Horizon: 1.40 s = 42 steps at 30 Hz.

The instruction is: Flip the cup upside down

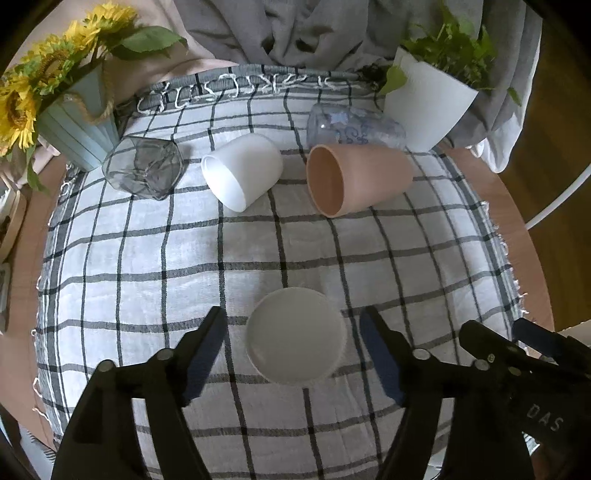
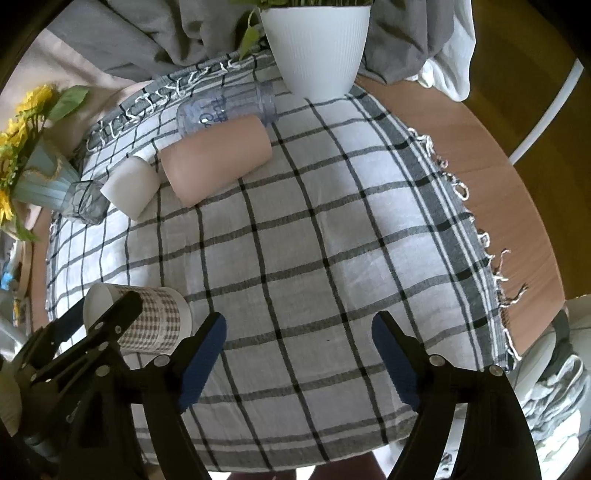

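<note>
From my left wrist camera I saw a round wooden table [image 1: 491,192] covered by a white cloth with a dark check [image 1: 147,258], its fringed edge running around the rim. At ten o'clock stood a pale blue vase [image 1: 74,136] of sunflowers [image 1: 22,107]. Just right of it, at eleven, a clear faceted glass [image 1: 142,168] lay tipped on its side, then a plain white cup [image 1: 242,171] on its side at twelve with its mouth toward me. At one o'clock a terracotta-pink cup [image 1: 360,179] lay on its side, and touching it from behind was a clear printed tumbler [image 1: 352,127], also lying down. A white ribbed planter [image 1: 430,99] with green leaves stood at two o'clock. Behind the table hung rumpled grey fabric [image 1: 295,33].

My left gripper [image 1: 293,343] was spread wide, and the checked cup [image 1: 295,334] stood between its fingers, apart from both pads, showing me a flat white round face. The right wrist camera showed that same cup [image 2: 147,321] at nine o'clock, its grey gingham wall visible, partly hidden by the left gripper's black frame.

My right gripper [image 2: 299,345] was also spread wide over bare cloth, holding nothing. Brown floor [image 2: 517,92] showed past the table at two o'clock.
</note>
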Each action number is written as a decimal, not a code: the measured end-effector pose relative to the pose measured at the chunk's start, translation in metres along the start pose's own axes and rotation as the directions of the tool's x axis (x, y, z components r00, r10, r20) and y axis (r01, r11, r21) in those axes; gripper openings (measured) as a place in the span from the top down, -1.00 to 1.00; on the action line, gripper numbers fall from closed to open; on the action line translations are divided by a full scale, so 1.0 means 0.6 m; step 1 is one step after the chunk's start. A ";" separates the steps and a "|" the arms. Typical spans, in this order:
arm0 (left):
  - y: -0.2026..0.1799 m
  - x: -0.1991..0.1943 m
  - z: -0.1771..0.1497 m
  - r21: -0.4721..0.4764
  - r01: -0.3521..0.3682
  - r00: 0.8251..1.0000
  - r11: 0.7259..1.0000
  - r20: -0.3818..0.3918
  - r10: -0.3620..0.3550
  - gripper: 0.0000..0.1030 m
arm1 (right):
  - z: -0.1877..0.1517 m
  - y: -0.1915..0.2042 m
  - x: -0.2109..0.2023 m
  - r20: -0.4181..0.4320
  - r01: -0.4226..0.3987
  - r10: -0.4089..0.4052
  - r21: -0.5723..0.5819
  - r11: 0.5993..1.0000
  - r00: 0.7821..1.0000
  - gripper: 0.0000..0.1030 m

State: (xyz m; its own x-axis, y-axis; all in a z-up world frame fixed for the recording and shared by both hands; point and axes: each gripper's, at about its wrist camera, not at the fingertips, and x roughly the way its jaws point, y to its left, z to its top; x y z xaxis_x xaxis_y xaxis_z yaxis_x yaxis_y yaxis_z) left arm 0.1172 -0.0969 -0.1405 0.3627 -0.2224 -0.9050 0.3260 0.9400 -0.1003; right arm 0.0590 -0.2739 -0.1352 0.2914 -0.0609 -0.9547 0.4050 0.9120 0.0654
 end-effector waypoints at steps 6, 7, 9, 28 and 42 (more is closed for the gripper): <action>0.009 -0.054 -0.006 -0.028 -0.037 0.997 0.999 0.072 0.039 -0.71 | -0.007 -0.005 -0.038 0.056 0.010 -0.010 0.001 1.000 0.998 -0.59; 0.012 -0.063 -0.007 -0.035 -0.050 0.995 0.998 0.084 0.052 -0.71 | -0.010 -0.005 -0.047 0.067 0.006 -0.006 0.000 1.000 0.998 -0.59; 0.020 -0.087 -0.013 -0.052 -0.078 0.990 0.996 0.115 0.084 -0.83 | -0.016 -0.003 -0.066 0.095 0.001 0.000 -0.006 1.000 0.995 -0.59; 0.084 -0.237 -0.116 -0.135 -0.267 0.921 0.954 0.256 0.294 -0.99 | -0.110 0.025 -0.215 0.346 -0.125 0.158 -0.115 0.985 0.925 -0.69; 0.099 -0.280 -0.151 -0.170 -0.279 0.909 0.945 0.271 0.317 -0.99 | -0.166 0.053 -0.237 0.369 -0.093 0.162 -0.197 0.976 0.915 -0.68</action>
State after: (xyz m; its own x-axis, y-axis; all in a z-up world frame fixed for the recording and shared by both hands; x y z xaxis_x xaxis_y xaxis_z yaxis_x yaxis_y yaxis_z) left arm -0.0038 0.0197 -0.0318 0.6694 0.0256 -0.7425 0.0585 0.9945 0.0871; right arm -0.0561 -0.1960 -0.0266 0.6518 -0.0577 -0.7562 0.1970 0.9758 0.0954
